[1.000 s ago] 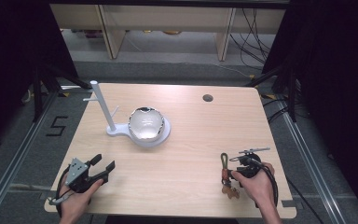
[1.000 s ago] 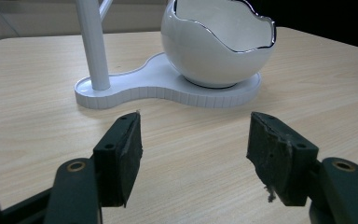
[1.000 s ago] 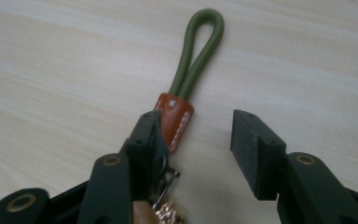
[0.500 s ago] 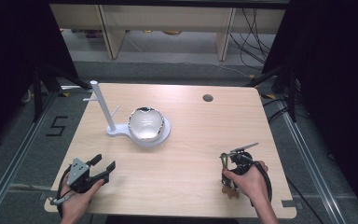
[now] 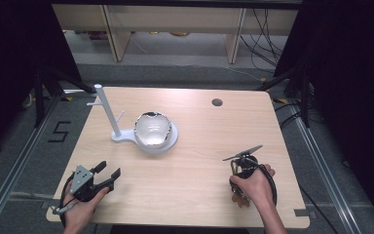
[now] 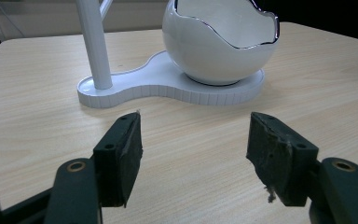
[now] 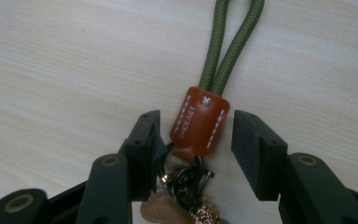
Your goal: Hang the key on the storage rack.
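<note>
A keychain lies on the table's front right, with a green cord loop, a brown leather tab and a metal clasp with charms. My right gripper points down at it, open, one jaw on each side of the tab with small gaps. In the high view the right gripper is mostly under the hand. My left gripper rests open at the front left, holding nothing. It faces a white jagged-rimmed bowl on a white stand base with an upright post.
The bowl and post stand left of the middle of the wooden table. A small round hole sits near the far edge. Dark frames and cables surround the table.
My right gripper has shifted slightly left and tilted down over the keychain, so its jaws now bracket the leather tab. The left gripper has stayed put.
</note>
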A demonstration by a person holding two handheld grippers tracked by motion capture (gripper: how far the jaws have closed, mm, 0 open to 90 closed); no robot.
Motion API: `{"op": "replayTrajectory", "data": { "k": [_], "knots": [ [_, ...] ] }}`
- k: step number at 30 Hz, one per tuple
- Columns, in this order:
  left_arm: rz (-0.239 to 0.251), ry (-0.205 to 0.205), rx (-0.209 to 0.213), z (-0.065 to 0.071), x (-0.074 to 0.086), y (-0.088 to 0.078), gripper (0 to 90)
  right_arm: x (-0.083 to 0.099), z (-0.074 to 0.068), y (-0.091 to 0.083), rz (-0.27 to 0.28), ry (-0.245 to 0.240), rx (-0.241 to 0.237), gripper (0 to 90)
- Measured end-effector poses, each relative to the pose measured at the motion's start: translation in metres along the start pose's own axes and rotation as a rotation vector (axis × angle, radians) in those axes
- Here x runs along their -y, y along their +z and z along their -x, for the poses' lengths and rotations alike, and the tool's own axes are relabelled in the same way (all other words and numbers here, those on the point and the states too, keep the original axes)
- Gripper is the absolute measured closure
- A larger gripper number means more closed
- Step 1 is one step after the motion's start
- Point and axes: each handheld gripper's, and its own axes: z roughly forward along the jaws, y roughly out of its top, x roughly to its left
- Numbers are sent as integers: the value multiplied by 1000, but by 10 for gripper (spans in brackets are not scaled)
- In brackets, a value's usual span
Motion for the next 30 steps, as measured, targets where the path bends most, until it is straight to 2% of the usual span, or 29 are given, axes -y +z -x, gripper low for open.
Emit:
{"op": "replayTrajectory", "data": {
  "k": [1, 2, 4, 5, 7, 10, 11, 14, 18, 22, 24, 25, 30],
  "knots": [
    [4, -1, 2, 0, 0, 0, 351, -1, 0, 1, -5, -9, 11, 531],
    [9, -1, 5, 0, 0, 1, 352, -3, -2, 3, -5, 2, 17, 533],
    [-1, 3, 0, 0, 0, 0, 351, -4, -2, 4, -5, 1, 14, 536],
    [-1, 4, -1, 0, 0, 0, 352, -6, -4, 5, -14, 2, 40, 537],
    [5, 4, 2, 1, 0, 0, 352, -7, -5, 5, -10, -2, 34, 539],
    [-1, -5, -4, 1, 0, 0, 352, -10, -7, 5, -27, 2, 51, 545],
    [0, -6, -3, 1, 0, 0, 353, -10, -7, 6, -28, -16, 57, 550],
    [12, -7, 2, 0, 1, 1, 353, -11, -8, 7, -39, -11, 55, 556],
    [0, -1, -5, 1, 0, 0, 352, -10, -9, 10, -42, -3, 68, 588],
    [4, -3, -4, 1, 0, 0, 351, -10, -8, 9, -48, -15, 59, 615],
    [0, -3, -6, 1, 0, 0, 351, -10, -9, 9, -54, 3, 57, 632],
    [5, -3, -4, 1, 0, 0, 352, -10, -7, 8, -61, -10, 52, 674],
    [2, -1, -6, 1, 0, 0, 352, -9, -6, 8, -59, -23, 31, 682]
  ]
}}
